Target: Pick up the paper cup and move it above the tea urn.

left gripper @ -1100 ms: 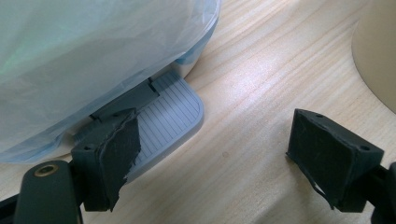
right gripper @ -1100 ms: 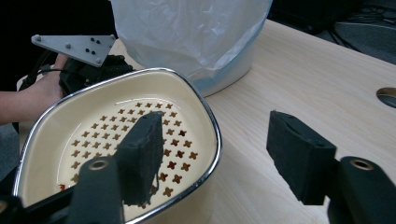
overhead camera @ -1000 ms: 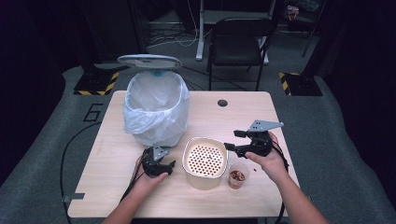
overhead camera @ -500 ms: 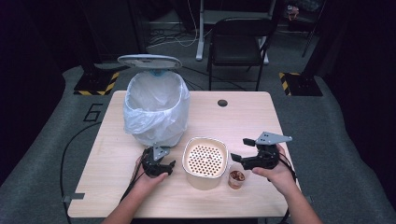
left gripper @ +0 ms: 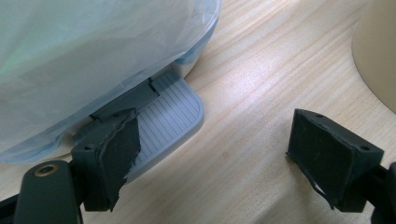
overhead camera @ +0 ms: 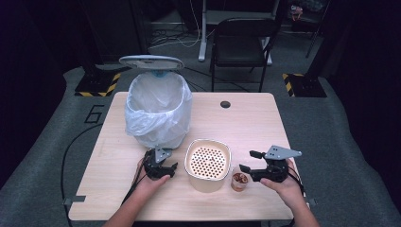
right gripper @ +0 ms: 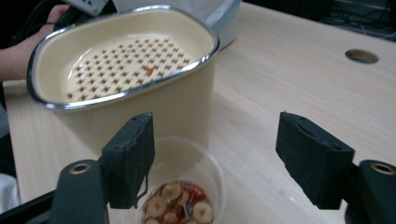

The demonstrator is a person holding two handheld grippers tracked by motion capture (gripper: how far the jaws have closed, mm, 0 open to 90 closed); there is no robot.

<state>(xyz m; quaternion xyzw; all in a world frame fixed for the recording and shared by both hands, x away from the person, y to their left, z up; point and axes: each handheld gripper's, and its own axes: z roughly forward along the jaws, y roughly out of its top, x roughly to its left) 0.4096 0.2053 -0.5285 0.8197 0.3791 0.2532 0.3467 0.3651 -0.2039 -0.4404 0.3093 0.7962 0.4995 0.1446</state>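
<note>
Just right gripper (overhead camera: 246,161) — jaws apart — beside cup (overhead camera: 239,181).

Cream strainer basket (right gripper: 140,98) shows a chrome rim and dotted hole grid; clear cup (right gripper: 180,186) carries red-brown slices; pale wood-grain table (overhead camera: 255,123); white-bagged bin (overhead camera: 158,109) with ribbed grey pedal (left gripper: 170,116).

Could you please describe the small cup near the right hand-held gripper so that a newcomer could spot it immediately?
Start at the wooden table and find the cream container with the perforated insert near its front edge. Right beside it stands the small clear plastic cup, the one see-through vessel, holding reddish-brown pieces.
</note>
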